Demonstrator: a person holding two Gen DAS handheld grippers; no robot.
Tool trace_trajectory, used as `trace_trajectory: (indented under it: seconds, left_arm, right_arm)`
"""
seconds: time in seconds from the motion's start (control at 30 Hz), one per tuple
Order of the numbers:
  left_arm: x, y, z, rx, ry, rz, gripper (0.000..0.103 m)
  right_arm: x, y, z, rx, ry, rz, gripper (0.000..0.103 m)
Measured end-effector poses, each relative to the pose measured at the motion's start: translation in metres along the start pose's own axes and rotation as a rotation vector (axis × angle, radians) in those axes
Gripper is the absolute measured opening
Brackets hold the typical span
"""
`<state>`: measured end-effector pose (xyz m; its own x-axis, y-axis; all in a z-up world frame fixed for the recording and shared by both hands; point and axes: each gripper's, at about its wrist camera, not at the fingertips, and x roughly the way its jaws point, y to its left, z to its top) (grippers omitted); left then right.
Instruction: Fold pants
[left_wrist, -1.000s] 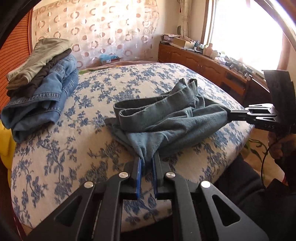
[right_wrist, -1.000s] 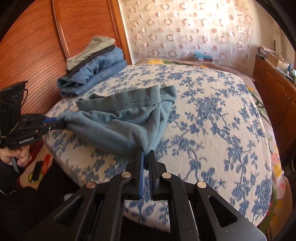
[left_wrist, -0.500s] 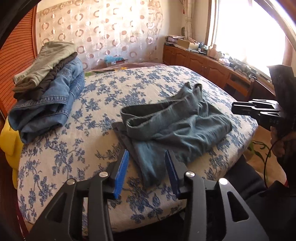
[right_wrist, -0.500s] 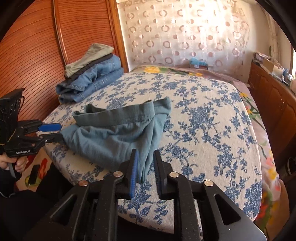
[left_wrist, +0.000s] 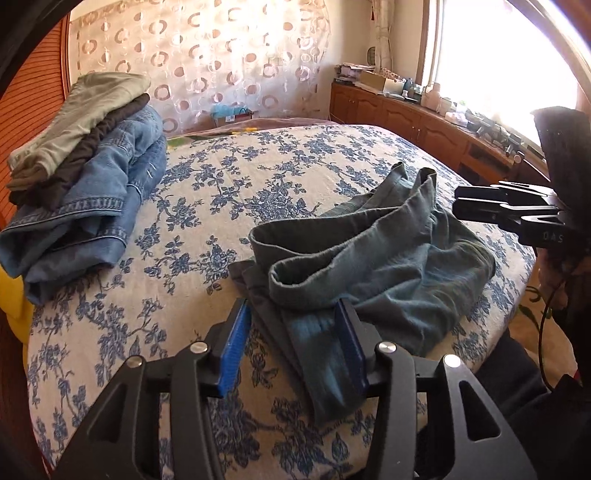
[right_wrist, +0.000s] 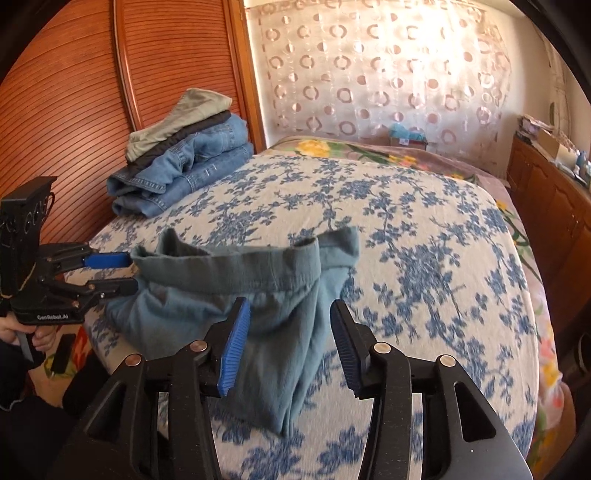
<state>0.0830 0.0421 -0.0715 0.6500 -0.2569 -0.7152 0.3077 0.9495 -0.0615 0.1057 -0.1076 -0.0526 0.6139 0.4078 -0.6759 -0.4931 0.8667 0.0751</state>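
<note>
Both grippers were letting go. In the left wrist view the left gripper (left_wrist: 293, 347) sat at the bottom centre of the frame, its jaws opening, roughly half apart, blue pads (left_wrist: 236, 350) clear of the cloth. A corner of the pants (left_wrist: 369, 273) lay between them, loose on the bed (left_wrist: 229, 192), pinched by nothing.

The pants were a rumpled teal heap in the middle and lower right of that frame, the waistband standing up in a curved loop, the fabric spilling toward the bed's near edge.

In the right wrist view, same story: the right gripper (right_wrist: 290, 343) at bottom centre, jaws opening, about halfway, one end of the pants (right_wrist: 266, 295) draped between the pads but not clamped. The heap sat in the centre of that frame, close to the bed's front edge.

Each gripper showed in the other's camera. The right gripper (left_wrist: 513, 218) came in from the right edge of the left view, just beside the pants. The left gripper (right_wrist: 110, 271) came in from the left edge of the right view, fingers parted, tips right at the cloth, a hand (right_wrist: 37, 338) on its grip below.

Away in the upper left of both frames, a stack of folded clothes (left_wrist: 85, 177) sat on the bed's far corner, jeans at the bottom, well apart from the pants.
</note>
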Motion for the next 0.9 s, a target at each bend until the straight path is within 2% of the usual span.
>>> trace_trajectory:
  seconds: [0.2,0.47,0.53,0.6,0.77,0.9]
  left_arm:
    - [0.008,0.004,0.011,0.005,-0.008,-0.01,0.047]
    - [0.022,0.011,0.025,-0.003,-0.017,-0.08,0.045]
    - [0.023,0.012,0.027,-0.009,-0.019,-0.092,0.039]
    - [0.025,0.014,0.029,-0.019,-0.021,-0.107,0.029]
    - [0.019,0.017,0.033,-0.048,-0.045,-0.116,0.013]
    - [0.012,0.017,0.039,-0.058,-0.082,-0.111,0.01]
  right_arm:
    - [0.018,-0.003,0.013,-0.006,0.017,0.011,0.046]
    - [0.033,-0.011,0.02,0.008,0.035,0.055,0.046]
    - [0.033,-0.011,0.021,0.003,0.031,0.061,0.034]
    - [0.033,-0.012,0.022,0.003,0.028,0.068,0.012]
    - [0.028,-0.01,0.026,-0.002,-0.011,0.068,0.008]
    - [0.027,-0.008,0.028,-0.003,-0.036,0.043,0.008]
